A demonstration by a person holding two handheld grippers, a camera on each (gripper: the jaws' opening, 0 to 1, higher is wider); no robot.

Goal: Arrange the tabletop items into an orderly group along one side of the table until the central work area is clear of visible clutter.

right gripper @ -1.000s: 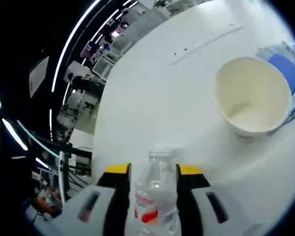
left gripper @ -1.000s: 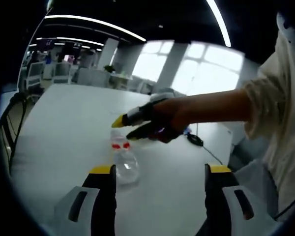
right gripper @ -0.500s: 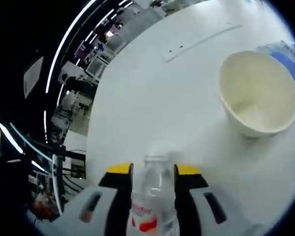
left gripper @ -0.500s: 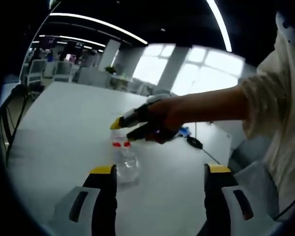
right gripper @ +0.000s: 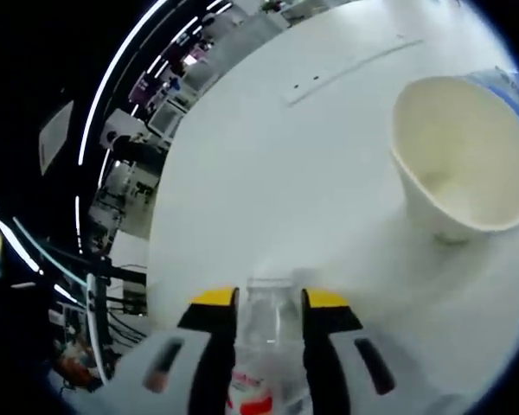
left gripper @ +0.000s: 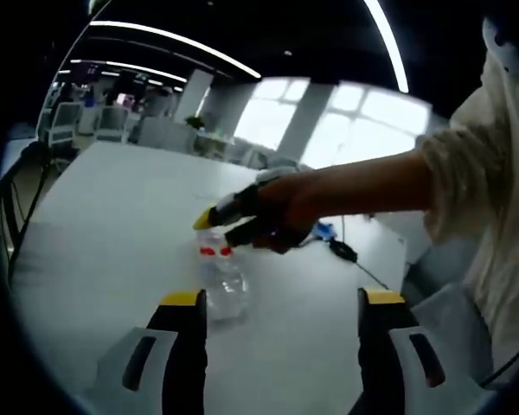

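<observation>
While the right tongs sit clamped on the neck of a clear plastic bottle, this reads as the carry step: one item gripped, not yet parked at the side group.

- Bottle: upright between the yellow-tipped jaws in the right gripper view, red-and-white label low in frame. In the left gripper view the same bottle stands on the white tabletop, held from above by the right tongs. Base looks to be touching or just off the surface; can't tell which.
- Left tongs: jaws wide apart, nothing between them, hanging near the bottle and just short of it.
- Other items: white bowl on the tabletop to the right of the bottle in the right gripper view, apart from it. A blue-and-white packet peeks out behind the bowl's rim. A dark cable lies further back past the person's hand.

Judgement: bowl and packet look like the start of the group, so next move is to bring the bottle beside the bowl, set it down upright, then let go. Calls for a level carry with a neck-only grip: the bottle can swing. Keep clear of the bowl rim on approach. Left tongs are free for the next item.
</observation>
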